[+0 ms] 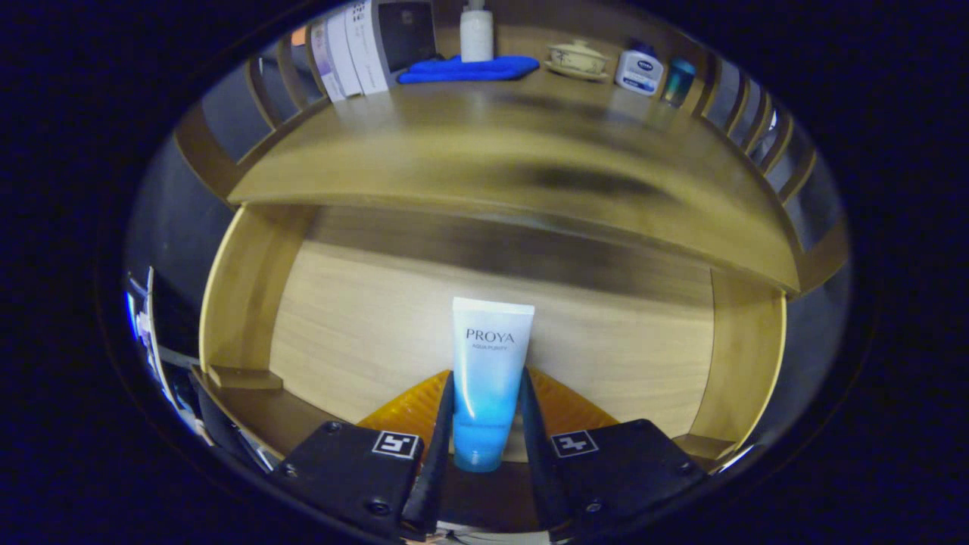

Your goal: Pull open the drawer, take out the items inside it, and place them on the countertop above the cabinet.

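The wooden cabinet's countertop point(484, 163) spreads wide beyond the fingers, with a slatted rail along its back and sides; below its front edge the open drawer point(363, 325) shows a pale wood floor and side walls. At the back of the countertop stand a few boxes point(352, 49), upright and side by side, next to a folded blue cloth point(469, 70) with a white bottle point(477, 32) just behind it. Further along sit a lidded ceramic cup on a saucer point(577, 59), a white jar with a blue label point(639, 72) and a small teal container point(679, 79), close together. The gripper point(486, 412) is pinching a white-to-blue cosmetic tube point(488, 378) between both fingers, which press on its sides near the lower, blue end; the tube stands upright, its flat white end up, over the drawer's floor and below the countertop's edge
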